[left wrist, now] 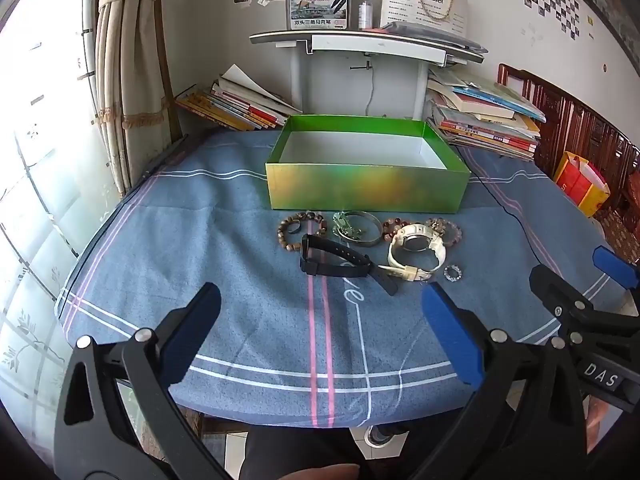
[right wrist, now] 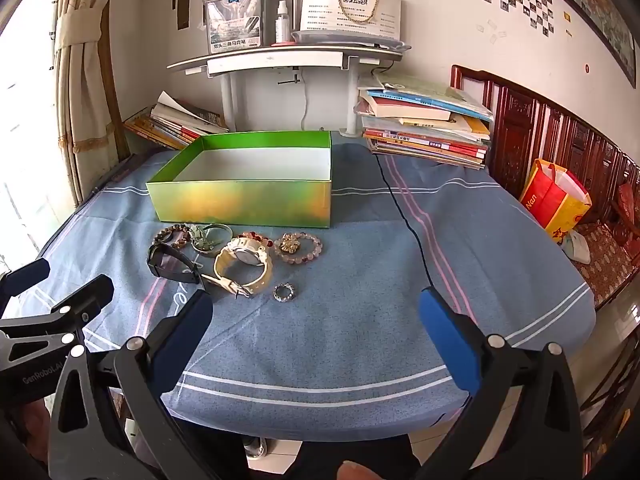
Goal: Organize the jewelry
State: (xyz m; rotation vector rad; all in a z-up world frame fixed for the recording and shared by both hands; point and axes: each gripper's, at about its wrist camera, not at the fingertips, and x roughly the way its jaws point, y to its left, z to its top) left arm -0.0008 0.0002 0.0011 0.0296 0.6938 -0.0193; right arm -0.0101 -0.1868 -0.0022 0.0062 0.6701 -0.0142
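An open, empty green box [left wrist: 368,188] [right wrist: 240,202] stands on the blue cloth. In front of it lie a wooden bead bracelet [left wrist: 289,227], a metal bangle with a green charm [left wrist: 357,229], a black watch [left wrist: 340,261] [right wrist: 170,264], a cream watch [left wrist: 416,250] [right wrist: 244,266], a pink bead bracelet with a gold flower [right wrist: 298,246] and a small silver ring [left wrist: 453,272] [right wrist: 283,292]. My left gripper [left wrist: 322,300] is open and empty, near the black watch. My right gripper [right wrist: 316,312] is open and empty, near the ring.
Stacks of books [right wrist: 428,124] [left wrist: 236,104] flank a white desk shelf [left wrist: 360,40] behind the box. A thin black cord [right wrist: 404,216] crosses the cloth on the right. A red and yellow bag [right wrist: 554,196] stands beside the table.
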